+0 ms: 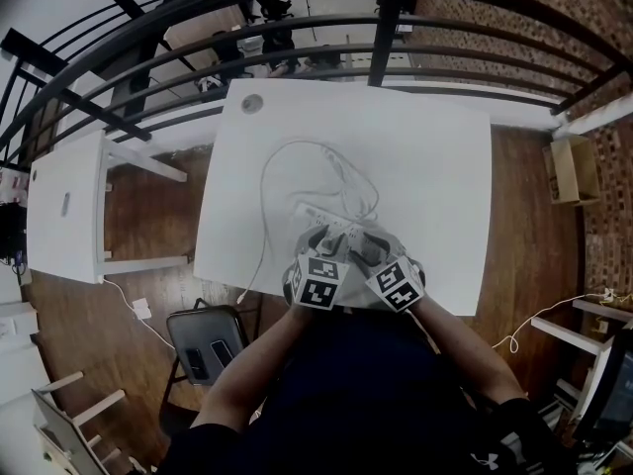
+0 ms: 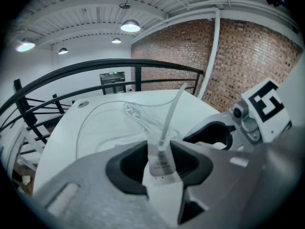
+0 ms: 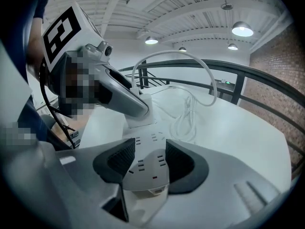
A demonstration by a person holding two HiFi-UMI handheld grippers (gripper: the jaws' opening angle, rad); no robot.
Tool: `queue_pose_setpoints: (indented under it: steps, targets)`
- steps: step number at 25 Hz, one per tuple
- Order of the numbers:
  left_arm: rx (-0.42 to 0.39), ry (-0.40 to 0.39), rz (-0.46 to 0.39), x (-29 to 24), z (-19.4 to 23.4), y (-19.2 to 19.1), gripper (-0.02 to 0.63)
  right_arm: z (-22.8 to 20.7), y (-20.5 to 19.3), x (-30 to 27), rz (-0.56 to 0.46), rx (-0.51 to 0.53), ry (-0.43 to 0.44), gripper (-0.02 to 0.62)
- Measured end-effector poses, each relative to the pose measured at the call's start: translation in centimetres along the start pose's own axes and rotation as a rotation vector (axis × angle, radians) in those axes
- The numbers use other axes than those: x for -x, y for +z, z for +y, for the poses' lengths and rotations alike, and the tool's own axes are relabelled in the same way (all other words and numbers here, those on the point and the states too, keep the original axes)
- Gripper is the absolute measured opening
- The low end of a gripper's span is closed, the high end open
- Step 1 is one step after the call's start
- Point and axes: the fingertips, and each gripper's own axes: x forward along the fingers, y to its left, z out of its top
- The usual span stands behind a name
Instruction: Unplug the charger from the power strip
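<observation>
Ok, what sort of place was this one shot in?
Probably an upper-level loft or mezzanine workspace in an industrial-style building: a black metal railing edges the wood floor, a bare brick wall rises beside it, and a white table stands under hanging ceiling lamps.

**Room and furnishings.** A large white table [image 1: 435, 166] stands at centre on a dark wooden floor [image 1: 148, 216]. A curved black railing [image 1: 384, 38] runs past its far edge. A smaller white table [image 1: 64, 206] stands well apart to the left, and a dark chair [image 1: 203, 344] sits near the large table's near left corner. A cardboard box [image 1: 574, 171] rests on the floor at right. A red brick wall [image 2: 248, 56] carries a white pipe [image 2: 212, 51]. Round lamps [image 2: 130, 26] hang lit from the white ribbed ceiling [image 2: 86, 11].
</observation>
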Motion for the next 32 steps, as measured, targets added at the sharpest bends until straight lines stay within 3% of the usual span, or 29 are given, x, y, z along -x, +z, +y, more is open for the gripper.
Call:
queue_pose_setpoints:
  steps: [6, 11, 16, 19, 22, 25, 32]
  targets:
    - [-0.075, 0.029, 0.004, 0.2, -0.3, 0.1, 0.147, 0.0, 0.1, 0.1, 0.007, -0.001, 0.001, 0.207]
    - [0.011, 0.025, -0.054, 1.2, 0.2, 1.6, 0.141, 0.0, 0.1, 0.1, 0.006, -0.004, 0.000, 0.207]
    - [0.041, 0.026, -0.033, 1.7, 1.0, 0.8, 0.141, -0.3, 0.2, 0.2, 0.011, 0.017, -0.009, 0.207]
    - [0.115, -0.011, -0.055, 2.7, 0.8, 1.0, 0.143, -0.2, 0.3, 0.2, 0.011, 0.011, -0.009, 0.207]
    - [0.259, -0.110, -0.075, 3.8, 0.0, 1.7, 0.143, -0.1, 0.2, 0.2, 0.008, -0.010, -0.005, 0.207]
    - [0.363, -0.158, -0.110, 4.5, 0.2, 2.0, 0.143, -0.1, 0.1, 0.2, 0.008, -0.015, -0.003, 0.207]
    - [0.490, -0.215, -0.201, 6.7, 2.6, 2.4, 0.143, -0.2, 0.1, 0.2, 0.003, -0.022, -0.007, 0.207]
